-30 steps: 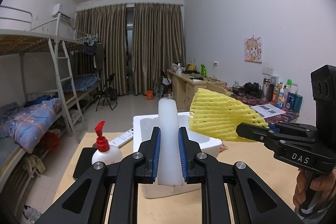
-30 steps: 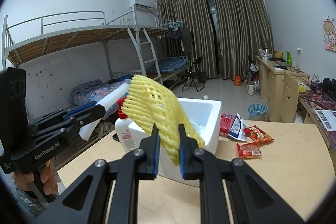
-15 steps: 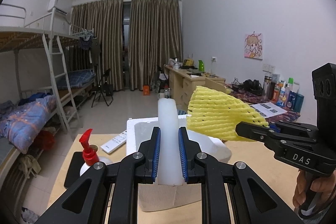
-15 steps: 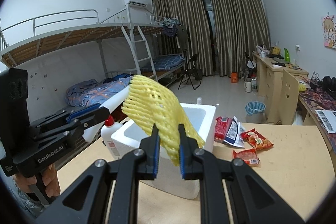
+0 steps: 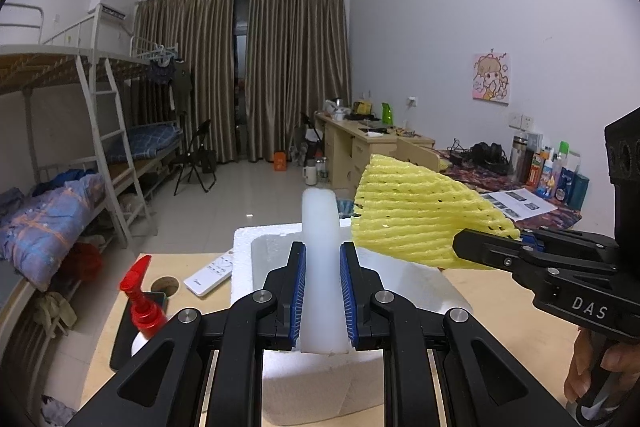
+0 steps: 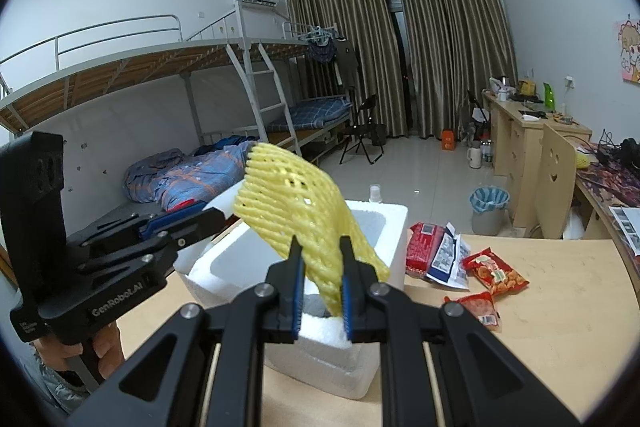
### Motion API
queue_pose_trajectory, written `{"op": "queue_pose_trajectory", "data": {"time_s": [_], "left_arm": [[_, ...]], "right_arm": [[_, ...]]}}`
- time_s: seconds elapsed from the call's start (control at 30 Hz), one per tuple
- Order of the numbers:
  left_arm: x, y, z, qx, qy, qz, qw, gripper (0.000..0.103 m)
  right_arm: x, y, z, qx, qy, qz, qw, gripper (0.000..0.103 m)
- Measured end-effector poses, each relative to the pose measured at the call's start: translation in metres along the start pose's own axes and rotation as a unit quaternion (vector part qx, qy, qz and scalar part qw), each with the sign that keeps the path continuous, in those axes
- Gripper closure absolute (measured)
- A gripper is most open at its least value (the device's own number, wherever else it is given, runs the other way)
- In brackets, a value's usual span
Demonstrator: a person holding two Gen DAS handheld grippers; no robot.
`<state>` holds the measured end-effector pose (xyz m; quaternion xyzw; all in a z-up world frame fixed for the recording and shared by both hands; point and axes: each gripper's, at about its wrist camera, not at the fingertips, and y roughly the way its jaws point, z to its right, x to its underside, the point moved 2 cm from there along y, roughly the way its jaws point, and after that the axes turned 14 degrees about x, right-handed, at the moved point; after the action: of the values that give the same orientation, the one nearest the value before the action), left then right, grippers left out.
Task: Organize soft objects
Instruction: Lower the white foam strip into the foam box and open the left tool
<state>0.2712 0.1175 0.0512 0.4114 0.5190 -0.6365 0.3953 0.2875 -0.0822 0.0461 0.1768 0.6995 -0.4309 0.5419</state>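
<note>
Here the left tool (image 5: 322, 303) grips white foam (image 5: 321, 259), the right tool (image 6: 320, 291) yellow netting (image 6: 296, 207)

dorm room: bunk beds (image 6: 168, 99), desks (image 5: 360, 143)

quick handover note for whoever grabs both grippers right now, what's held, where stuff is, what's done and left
Left gripper: shut on the white foam strip, held upright above the styrofoam box.
Right gripper: shut on the yellow foam net, also above the box.
Done: both soft items are picked up and raised over the open box.
Left: lower and release each into the box; neither is inside yet.
Snack packets lie on the table right of the box.
</note>
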Motion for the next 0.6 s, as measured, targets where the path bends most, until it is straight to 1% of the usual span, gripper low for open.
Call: {"op": "queue_pose_trajectory", "data": {"time_s": [0.13, 0.27, 0.43, 0.5, 0.57, 0.6], "left_arm": [[0.000, 0.014, -0.004, -0.001, 0.001, -0.008, 1.0000, 0.085], [-0.001, 0.029, -0.008, 0.006, 0.002, -0.017, 0.9998, 0.085], [0.001, 0.039, -0.015, 0.012, -0.003, -0.028, 0.9995, 0.085], [0.003, 0.041, -0.015, 0.016, -0.002, -0.028, 0.9995, 0.080], [0.003, 0.042, -0.019, 0.015, -0.002, -0.026, 0.9995, 0.078], [0.003, 0.043, -0.020, 0.017, -0.004, -0.028, 0.9995, 0.068]], "right_arm": [[-0.001, 0.006, 0.000, 0.001, 0.001, -0.003, 1.000, 0.084], [-0.001, 0.009, 0.004, 0.005, 0.005, -0.005, 1.000, 0.084], [-0.001, 0.011, 0.009, 0.011, 0.012, -0.005, 1.000, 0.084], [-0.001, 0.011, 0.009, 0.011, 0.014, -0.006, 1.000, 0.084], [-0.001, 0.011, 0.008, 0.011, 0.015, -0.005, 1.000, 0.084], [-0.001, 0.010, 0.009, 0.011, 0.015, -0.005, 1.000, 0.084]]}}
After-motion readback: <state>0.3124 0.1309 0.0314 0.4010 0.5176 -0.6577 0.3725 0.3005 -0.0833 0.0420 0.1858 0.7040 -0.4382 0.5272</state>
